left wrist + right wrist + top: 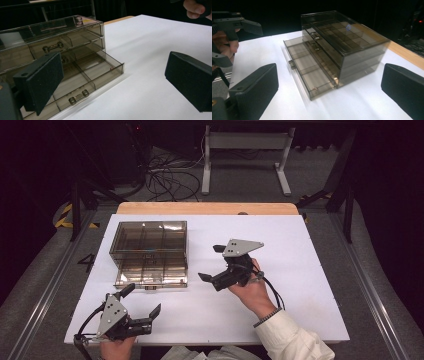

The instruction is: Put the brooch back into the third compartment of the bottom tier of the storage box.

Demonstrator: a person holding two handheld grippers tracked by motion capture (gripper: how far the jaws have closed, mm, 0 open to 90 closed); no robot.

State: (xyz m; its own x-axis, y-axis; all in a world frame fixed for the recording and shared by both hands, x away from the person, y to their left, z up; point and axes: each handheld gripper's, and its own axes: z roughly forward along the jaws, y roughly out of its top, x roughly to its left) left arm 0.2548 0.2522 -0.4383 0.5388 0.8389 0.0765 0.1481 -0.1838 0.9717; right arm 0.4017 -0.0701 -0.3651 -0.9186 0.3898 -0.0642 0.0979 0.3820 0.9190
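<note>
A smoky clear drawer cabinet (150,251) stands on the white table top (300,285), left of the middle. Its bottom drawer (85,82) is pulled out a little toward the person and looks empty; a small metal handle (78,97) sits on its front. My left gripper (143,299) is open near the front left edge, just in front of the cabinet (62,42), holding nothing. My right gripper (211,262) is open to the right of the cabinet (344,42), its jaws turned toward it and apart from it. The pulled-out drawer (309,70) lies between its jaws in the distance.
The table's far edge is a wooden strip (207,208). Beyond it are a white desk frame (245,155) and loose cables (170,177) on the floor. Bare white surface stretches across the table's right half and along its front edge.
</note>
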